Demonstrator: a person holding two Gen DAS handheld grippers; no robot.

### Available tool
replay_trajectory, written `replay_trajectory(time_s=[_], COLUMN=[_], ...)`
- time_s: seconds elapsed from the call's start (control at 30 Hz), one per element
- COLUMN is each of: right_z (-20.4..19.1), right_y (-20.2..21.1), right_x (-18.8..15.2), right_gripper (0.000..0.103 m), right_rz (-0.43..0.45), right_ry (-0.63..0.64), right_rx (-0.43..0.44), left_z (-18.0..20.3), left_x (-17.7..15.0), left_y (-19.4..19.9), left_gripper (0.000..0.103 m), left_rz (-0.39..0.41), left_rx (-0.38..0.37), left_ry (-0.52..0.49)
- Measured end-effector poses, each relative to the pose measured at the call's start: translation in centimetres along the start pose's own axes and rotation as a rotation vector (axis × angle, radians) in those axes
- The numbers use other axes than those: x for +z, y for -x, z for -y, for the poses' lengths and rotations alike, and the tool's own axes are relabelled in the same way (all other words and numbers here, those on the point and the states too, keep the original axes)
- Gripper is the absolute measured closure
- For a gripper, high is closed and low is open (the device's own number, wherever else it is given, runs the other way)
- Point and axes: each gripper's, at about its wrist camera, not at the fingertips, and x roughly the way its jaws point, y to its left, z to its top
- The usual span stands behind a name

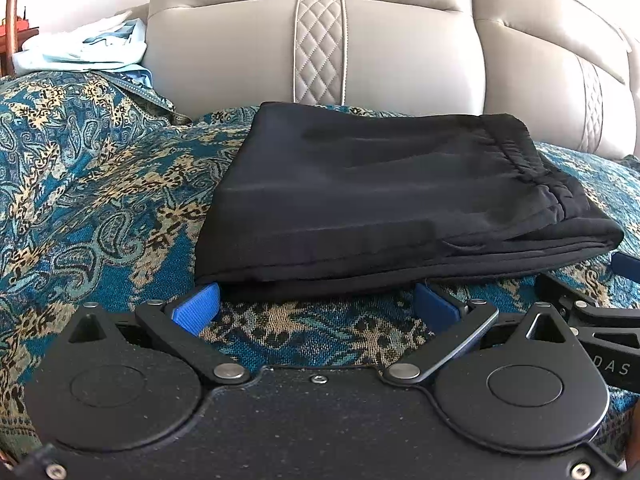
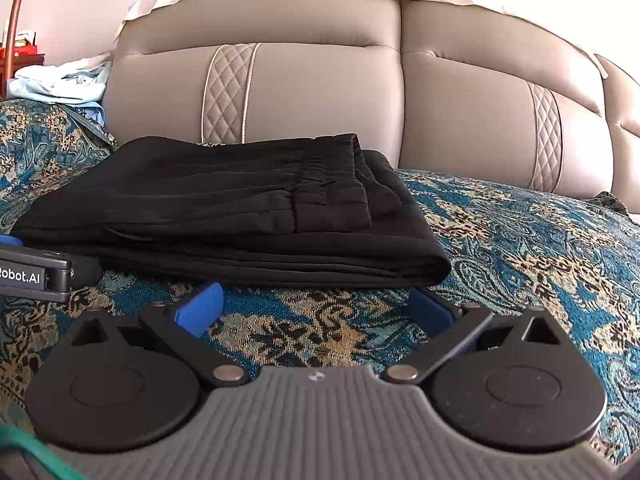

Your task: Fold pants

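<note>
Pants [image 1: 392,200], black and folded into a thick stack, lie on the patterned teal bedspread [image 1: 80,200] just ahead of both tools. Left hand-held gripper [image 1: 316,306] has its blue fingers spread wide, tips at the stack's near edge, holding nothing. Right hand-held gripper [image 2: 316,304] sits likewise spread and empty, just short of the fold. Behind the stack rises a beige padded headboard [image 2: 320,88].
</note>
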Motion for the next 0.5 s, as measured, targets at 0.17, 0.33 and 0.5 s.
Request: replay_trajectory(time_s=[0.17, 0.33, 0.5], right_z=[0.01, -0.10, -0.08], right_y=[-0.14, -0.14, -0.12], right_x=[0.12, 0.04, 0.06], right_gripper=[0.000, 0.000, 0.000], right_rz=[-0.003, -0.001, -0.001], right_ry=[0.007, 0.007, 0.008], right_rx=[0.008, 0.006, 0.006], left_z=[0.05, 0.08, 0.06], left_x=[0.03, 0.01, 0.00], left_y=[-0.03, -0.03, -0.01], left_gripper=[0.000, 0.000, 0.000], left_rz=[-0.002, 0.001, 0.000], left_rx=[0.005, 0.007, 0.007], left_ry=[0.004, 0.006, 0.006])
